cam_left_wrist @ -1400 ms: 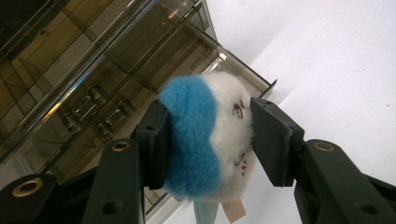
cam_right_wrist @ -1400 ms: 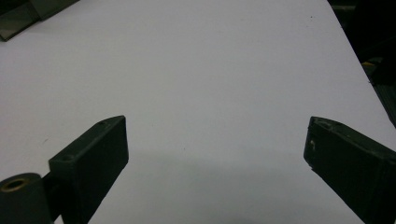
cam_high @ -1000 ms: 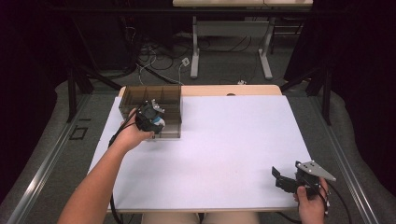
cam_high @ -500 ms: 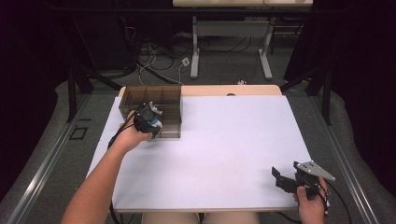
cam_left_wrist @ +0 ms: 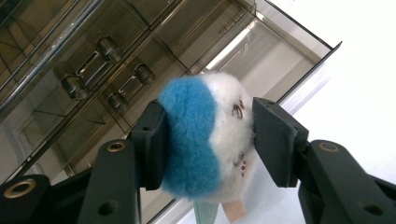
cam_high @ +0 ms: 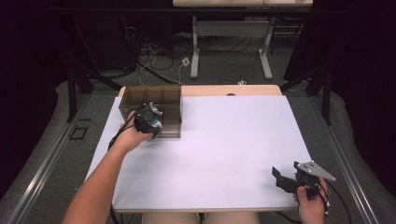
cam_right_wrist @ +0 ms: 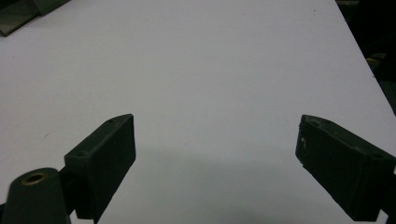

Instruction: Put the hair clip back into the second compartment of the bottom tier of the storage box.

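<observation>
Resting near the table's point(cam_high: 224, 140) front right corner, the right gripper point(cam_high: 286, 178) is held spread wide. Farther back, a blue-and-white plush toy point(cam_left_wrist: 210, 140) is pinched by the left gripper point(cam_high: 149, 119) above the smoky compartment box point(cam_high: 170, 93).

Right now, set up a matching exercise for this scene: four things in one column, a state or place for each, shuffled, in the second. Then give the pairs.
Things
1. left gripper
2. right gripper
3. plush toy
4. divided box

States or places
A. smoky and see-through, at the far left of the white table
B. jaws wide apart, nothing between them
C. blue and white, squeezed from two sides
D. shut on something soft, over the box's near edge

Pairs: 1-D, 2-B, 3-C, 4-A
</observation>
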The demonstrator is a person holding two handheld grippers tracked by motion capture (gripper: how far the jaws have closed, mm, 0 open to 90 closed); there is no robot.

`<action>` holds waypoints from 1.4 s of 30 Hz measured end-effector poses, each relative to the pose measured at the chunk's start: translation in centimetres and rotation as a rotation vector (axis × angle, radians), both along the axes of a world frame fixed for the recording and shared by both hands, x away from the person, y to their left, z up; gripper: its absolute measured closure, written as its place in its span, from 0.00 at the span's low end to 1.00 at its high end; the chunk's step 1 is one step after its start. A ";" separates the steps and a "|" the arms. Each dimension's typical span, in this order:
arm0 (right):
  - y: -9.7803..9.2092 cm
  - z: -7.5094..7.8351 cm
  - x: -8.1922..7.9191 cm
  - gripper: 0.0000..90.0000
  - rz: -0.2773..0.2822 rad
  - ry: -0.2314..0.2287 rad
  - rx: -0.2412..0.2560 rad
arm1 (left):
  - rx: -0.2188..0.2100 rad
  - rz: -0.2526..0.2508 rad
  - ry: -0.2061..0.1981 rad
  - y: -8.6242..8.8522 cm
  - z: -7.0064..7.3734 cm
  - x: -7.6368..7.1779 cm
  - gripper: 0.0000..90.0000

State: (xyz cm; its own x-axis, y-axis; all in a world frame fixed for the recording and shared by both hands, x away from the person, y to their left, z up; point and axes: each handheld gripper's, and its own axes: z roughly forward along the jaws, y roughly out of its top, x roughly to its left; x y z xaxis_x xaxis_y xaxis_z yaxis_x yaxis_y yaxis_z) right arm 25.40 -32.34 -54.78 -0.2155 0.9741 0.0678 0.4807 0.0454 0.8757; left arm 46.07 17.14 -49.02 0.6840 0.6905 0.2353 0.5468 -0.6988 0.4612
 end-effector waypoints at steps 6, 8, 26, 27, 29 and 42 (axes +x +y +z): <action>-0.1 0.0 0.0 0.13 -0.004 -0.002 -0.002 | 0.008 0.005 -0.013 -0.3 0.0 0.0 0.45; 0.0 0.0 0.0 0.13 -0.004 -0.003 0.002 | -0.010 0.022 -0.013 -0.2 0.0 0.0 0.43; -0.2 -0.1 -0.2 0.13 -0.003 0.005 -0.006 | -0.047 0.022 -0.061 0.1 0.2 -0.9 0.31; -0.1 -0.1 -0.2 0.13 -0.009 0.005 0.004 | -0.045 0.013 -0.063 0.1 0.3 -0.9 0.30; -0.3 -0.1 -0.4 0.13 -0.013 0.004 -0.003 | -0.064 0.016 -0.072 0.0 0.6 -1.1 0.30; -0.5 0.3 -0.7 0.13 -0.023 0.002 0.004 | -0.251 0.036 -0.071 -0.5 2.3 -3.3 0.20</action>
